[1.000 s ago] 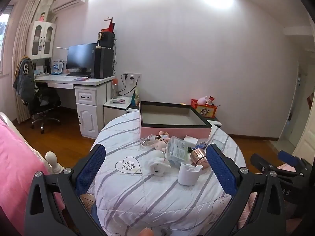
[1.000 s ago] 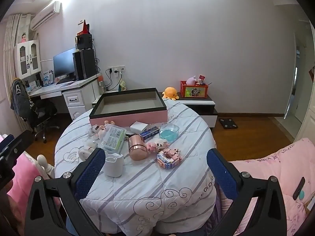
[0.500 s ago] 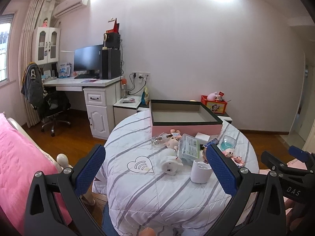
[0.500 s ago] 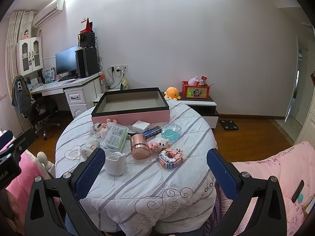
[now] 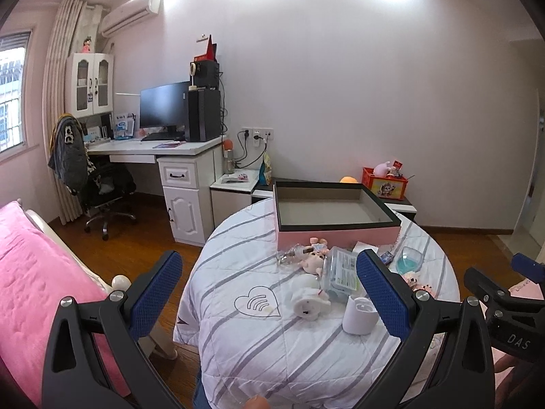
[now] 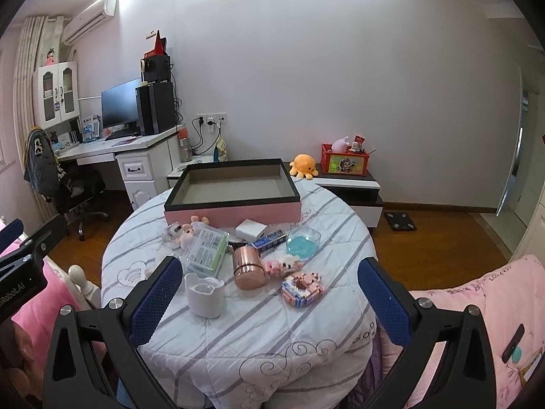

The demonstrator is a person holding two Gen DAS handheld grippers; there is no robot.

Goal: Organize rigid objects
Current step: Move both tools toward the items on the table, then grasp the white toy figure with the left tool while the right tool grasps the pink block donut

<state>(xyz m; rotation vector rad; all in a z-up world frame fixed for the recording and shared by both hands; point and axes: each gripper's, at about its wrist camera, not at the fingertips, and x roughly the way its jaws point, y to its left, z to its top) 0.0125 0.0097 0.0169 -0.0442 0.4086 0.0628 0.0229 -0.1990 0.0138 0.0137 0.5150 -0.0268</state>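
Copper tin (image 6: 248, 266) hidden from left view, tray (image 6: 232, 201) empty

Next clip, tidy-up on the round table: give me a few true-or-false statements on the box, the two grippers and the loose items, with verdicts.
1. The pink box with the black rim holds nothing. True.
2. The right gripper grips the copper-coloured metal cup. False: it is open; the cup stands on the striped tablecloth.
3. The left gripper is open. True.
4. The white round holder lies inside the box. False: it stands on the cloth, nearest the grippers.
5. The clear bowl with the blue contents sits right of the cup. True.
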